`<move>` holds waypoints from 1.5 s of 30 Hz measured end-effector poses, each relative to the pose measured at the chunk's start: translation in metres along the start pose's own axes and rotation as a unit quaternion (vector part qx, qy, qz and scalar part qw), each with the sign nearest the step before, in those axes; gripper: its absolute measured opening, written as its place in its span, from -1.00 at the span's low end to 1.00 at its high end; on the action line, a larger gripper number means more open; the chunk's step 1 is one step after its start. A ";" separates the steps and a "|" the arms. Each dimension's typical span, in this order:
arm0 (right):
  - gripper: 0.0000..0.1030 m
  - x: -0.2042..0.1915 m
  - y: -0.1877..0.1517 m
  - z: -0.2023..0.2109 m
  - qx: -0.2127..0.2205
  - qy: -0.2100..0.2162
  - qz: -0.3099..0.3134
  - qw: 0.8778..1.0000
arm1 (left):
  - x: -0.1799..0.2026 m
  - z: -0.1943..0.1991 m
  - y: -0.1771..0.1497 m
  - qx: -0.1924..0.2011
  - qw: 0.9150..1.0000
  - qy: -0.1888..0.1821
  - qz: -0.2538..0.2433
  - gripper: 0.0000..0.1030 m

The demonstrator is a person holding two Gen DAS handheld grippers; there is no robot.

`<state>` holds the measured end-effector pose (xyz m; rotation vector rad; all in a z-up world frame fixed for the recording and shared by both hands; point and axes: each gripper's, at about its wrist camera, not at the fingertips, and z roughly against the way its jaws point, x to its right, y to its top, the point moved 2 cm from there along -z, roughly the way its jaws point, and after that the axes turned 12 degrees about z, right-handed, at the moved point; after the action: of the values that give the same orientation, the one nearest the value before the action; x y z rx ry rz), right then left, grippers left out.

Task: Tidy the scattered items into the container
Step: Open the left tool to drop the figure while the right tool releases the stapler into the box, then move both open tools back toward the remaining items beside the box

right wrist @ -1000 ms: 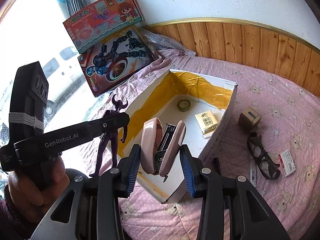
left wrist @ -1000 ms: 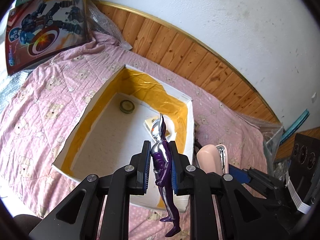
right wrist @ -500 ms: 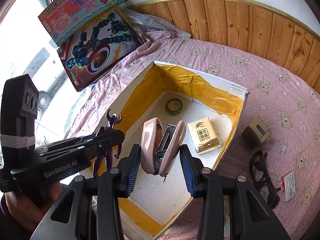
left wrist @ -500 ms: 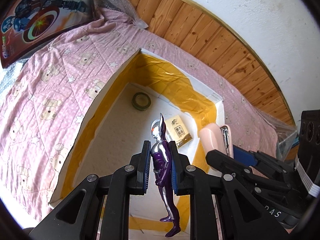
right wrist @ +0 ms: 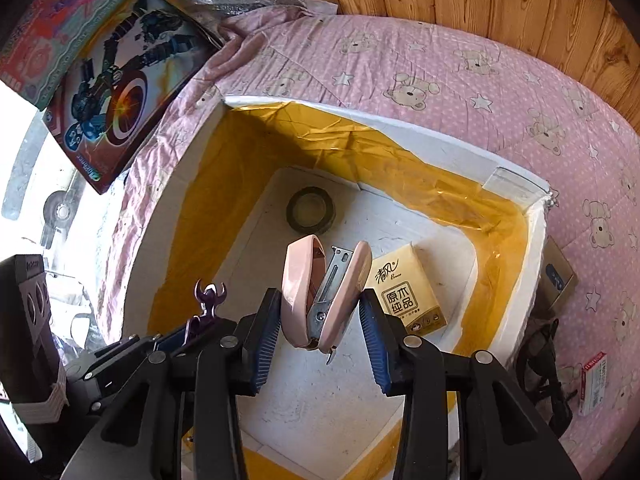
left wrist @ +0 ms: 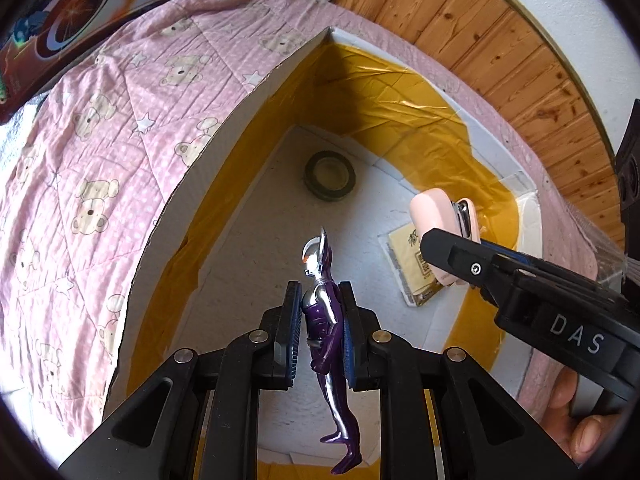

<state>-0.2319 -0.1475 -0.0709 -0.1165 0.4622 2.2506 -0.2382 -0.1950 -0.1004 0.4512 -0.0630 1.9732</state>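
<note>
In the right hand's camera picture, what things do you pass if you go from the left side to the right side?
Robot toy box → purple figure → pink stapler → tissue pack → small brown box → black glasses → little red and white packet.

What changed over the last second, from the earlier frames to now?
Both tools came in over the white box and tipped down into it. The left tool still grips the purple figure; the right tool still grips the pink stapler. The tape roll and tissue pack lie unmoved.
</note>
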 end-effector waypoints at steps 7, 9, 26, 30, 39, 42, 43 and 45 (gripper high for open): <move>-0.17 0.000 0.019 -0.024 -0.027 -0.014 -0.002 1.000 | -0.003 -0.018 0.011 -0.012 1.000 0.023 0.005 -0.62; -0.17 0.004 0.023 -0.029 -0.029 -0.013 -0.010 0.999 | -0.006 -0.022 0.014 -0.016 0.999 0.028 0.011 -0.35; -0.16 -0.006 -0.015 0.007 -0.019 -0.018 0.011 1.000 | -0.006 0.036 -0.024 0.017 0.999 0.032 -0.034 -0.20; -0.16 -0.016 -0.030 0.020 -0.013 -0.019 0.026 0.999 | -0.004 0.052 -0.036 0.025 0.998 0.033 -0.055 -0.20; -0.16 -0.044 -0.065 0.051 0.011 -0.032 0.077 0.996 | -0.008 0.089 -0.064 0.049 0.994 0.031 -0.090 -0.20; -0.16 -0.050 -0.074 0.062 0.023 -0.025 0.081 0.996 | -0.011 0.098 -0.073 0.053 0.993 0.026 -0.101 -0.20; -0.16 -0.052 -0.077 0.066 0.027 -0.022 0.083 0.996 | -0.012 0.102 -0.075 0.055 0.993 0.024 -0.105 -0.20; -0.16 -0.056 -0.085 0.074 0.039 -0.018 0.086 0.995 | -0.013 0.109 -0.082 0.061 0.991 0.020 -0.114 -0.20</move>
<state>-0.1266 -0.1097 -0.0136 0.0031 0.5583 2.3943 -0.1297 -0.1974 -0.0169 0.4767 0.1303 1.7666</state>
